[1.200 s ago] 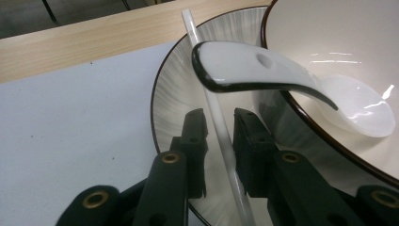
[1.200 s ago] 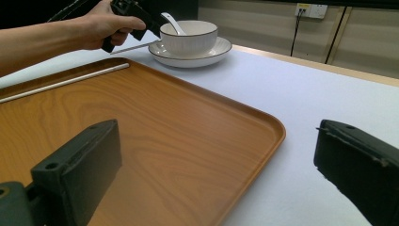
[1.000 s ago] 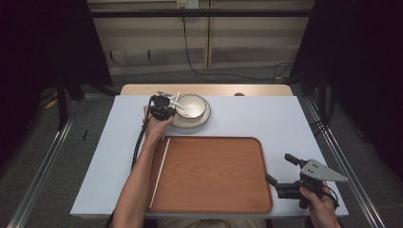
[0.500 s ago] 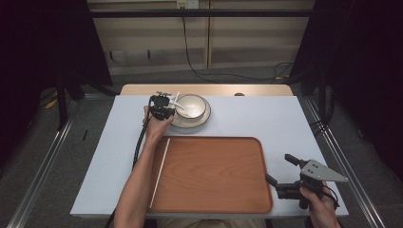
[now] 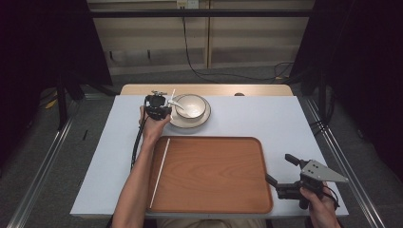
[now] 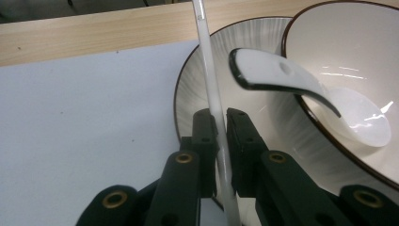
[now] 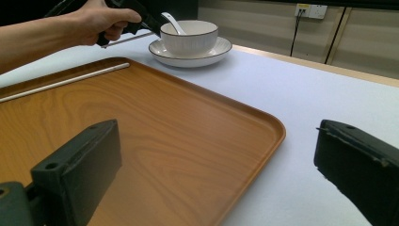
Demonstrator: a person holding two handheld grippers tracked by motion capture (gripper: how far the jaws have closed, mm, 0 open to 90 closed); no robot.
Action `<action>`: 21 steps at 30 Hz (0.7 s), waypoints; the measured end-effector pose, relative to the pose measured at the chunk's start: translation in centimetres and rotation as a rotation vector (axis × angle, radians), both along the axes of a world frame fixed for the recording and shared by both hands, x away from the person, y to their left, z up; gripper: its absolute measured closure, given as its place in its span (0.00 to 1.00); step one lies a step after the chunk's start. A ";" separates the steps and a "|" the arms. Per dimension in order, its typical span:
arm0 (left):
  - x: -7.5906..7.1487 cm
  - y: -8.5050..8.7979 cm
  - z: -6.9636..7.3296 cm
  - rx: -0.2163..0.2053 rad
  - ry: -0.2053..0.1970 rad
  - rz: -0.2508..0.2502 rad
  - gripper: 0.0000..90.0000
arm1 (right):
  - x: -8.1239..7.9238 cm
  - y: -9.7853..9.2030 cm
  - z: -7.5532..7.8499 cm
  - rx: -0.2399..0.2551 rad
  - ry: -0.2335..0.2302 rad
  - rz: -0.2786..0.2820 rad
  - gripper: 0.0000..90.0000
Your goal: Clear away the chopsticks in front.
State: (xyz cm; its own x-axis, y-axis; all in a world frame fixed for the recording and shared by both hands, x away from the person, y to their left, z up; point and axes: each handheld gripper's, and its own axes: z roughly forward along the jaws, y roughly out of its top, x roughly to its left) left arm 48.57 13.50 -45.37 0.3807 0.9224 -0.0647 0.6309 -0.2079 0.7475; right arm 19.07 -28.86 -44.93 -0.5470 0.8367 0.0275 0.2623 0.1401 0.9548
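My left gripper (image 5: 166,103) is at the far side of the table, just left of a white bowl (image 5: 191,105) on a striped plate (image 5: 204,118). Its jaws have just been closing and now pinch a thin white chopstick (image 6: 211,84) between the pads. The stick rises past the plate (image 6: 221,56) rim. A white spoon (image 6: 291,80) rests in the bowl (image 6: 348,42). A second chopstick (image 5: 160,171) lies along the left side of the wooden tray (image 5: 214,190). My right gripper (image 5: 278,167) stands open by the tray's front right corner, with nothing between its fingers.
White cloth (image 5: 285,118) covers the table, whose wooden far edge (image 5: 256,89) shows behind the plate. Metal rails (image 5: 43,156) run along both sides on the floor. The person's left forearm (image 5: 138,180) lies over the tray's left edge.
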 end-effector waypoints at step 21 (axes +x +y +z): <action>-4.0 2.0 0.5 -0.074 0.007 0.010 0.92 | -0.1 0.0 0.1 -0.008 -0.017 0.012 0.01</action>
